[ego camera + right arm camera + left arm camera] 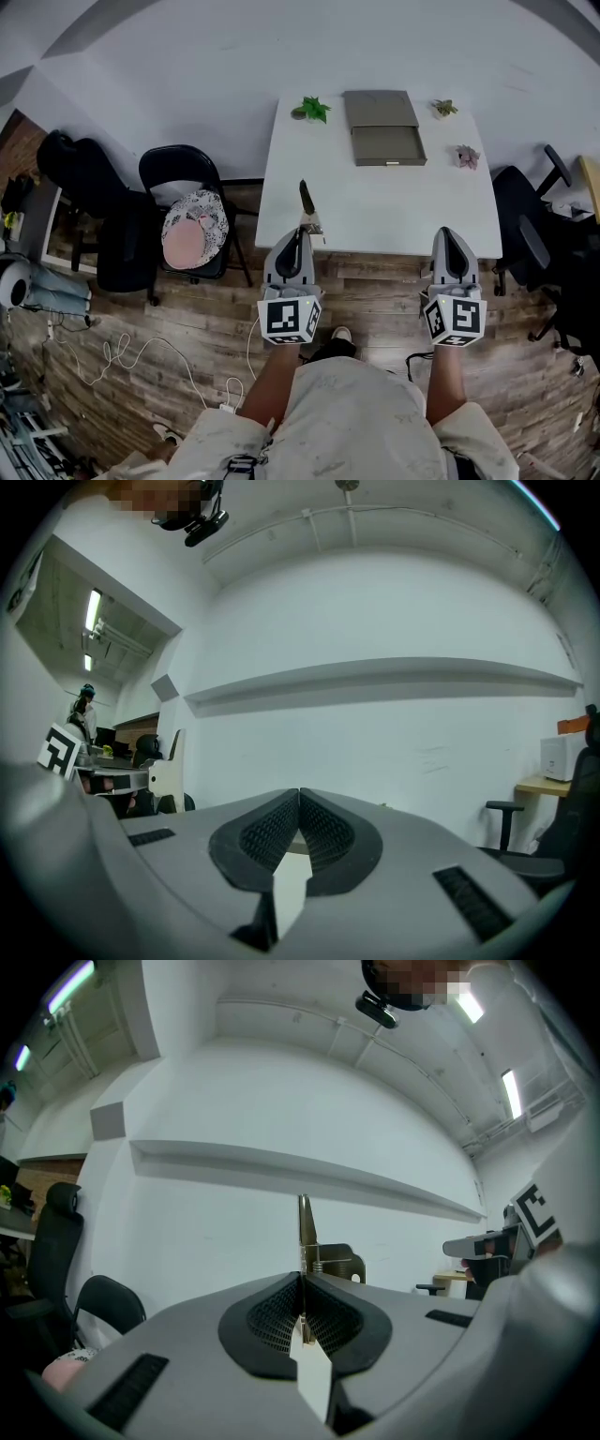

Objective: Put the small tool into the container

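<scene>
Your small tool (307,204) is pinched in your left tongs (300,232), its slim blade reaching past their tips over the tabletop's (394,202) near edge, toward the near-left corner. In the left gripper view the tool stands upright out of the closed pads. The grey-brown container (384,127) sits against the far edge, well apart from the tool. A green plant (314,109) is by the far-left corner, and two smaller plants (444,108) are near the far-right one. Your right tongs (448,232) are pressed together on nothing, at the near edge by the near-right corner.
</scene>
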{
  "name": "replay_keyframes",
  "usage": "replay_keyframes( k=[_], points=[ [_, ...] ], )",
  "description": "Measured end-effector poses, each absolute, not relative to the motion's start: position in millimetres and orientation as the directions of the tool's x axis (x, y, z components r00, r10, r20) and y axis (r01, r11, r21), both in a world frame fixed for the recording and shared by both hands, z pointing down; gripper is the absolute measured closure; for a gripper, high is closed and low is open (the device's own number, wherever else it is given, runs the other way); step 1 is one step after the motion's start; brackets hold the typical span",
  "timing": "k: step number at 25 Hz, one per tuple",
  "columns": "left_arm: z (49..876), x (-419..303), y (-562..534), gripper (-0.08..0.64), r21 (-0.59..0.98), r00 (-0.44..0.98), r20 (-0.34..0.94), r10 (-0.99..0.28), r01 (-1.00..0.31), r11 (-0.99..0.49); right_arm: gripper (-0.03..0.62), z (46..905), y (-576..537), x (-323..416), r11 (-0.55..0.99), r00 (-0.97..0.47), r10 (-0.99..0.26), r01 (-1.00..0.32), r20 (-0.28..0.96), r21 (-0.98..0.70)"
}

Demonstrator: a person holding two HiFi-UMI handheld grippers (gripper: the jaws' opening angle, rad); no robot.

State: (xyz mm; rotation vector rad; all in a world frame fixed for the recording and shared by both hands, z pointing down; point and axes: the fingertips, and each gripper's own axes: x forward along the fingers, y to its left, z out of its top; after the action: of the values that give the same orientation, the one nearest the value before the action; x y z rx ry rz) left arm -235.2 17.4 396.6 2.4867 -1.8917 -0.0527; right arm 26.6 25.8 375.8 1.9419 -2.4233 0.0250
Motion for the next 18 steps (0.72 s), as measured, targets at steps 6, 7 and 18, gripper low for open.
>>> replay_keyframes(
  k=[6, 7, 18],
  points=[
    [390.9, -248.1, -3.4, 0.554, 0.042, 0.276, -0.035, -0.960, -0.960, -0.278, 0.575, 367.7, 8.0, 13.4, 0.207, -0.207, -0.978, -0.978, 0.028, 0.022],
    [389.8, -250.0, -6.3, 0.554, 0.043, 0.278, -0.038, -0.960, -0.959, -0.280, 0.575, 365.9, 5.7, 11.3, 0.206, -0.205, -0.978, -0.978, 0.025, 0.026],
    [392.4, -250.0, -18.4, 0.554, 0.073, 0.315, -0.039, -0.948, -0.945, -0.317, 0.575, 361.5, 4.9, 9.9, 0.167, -0.165, -0.986, -0.985, 0.036, 0.049]
  ],
)
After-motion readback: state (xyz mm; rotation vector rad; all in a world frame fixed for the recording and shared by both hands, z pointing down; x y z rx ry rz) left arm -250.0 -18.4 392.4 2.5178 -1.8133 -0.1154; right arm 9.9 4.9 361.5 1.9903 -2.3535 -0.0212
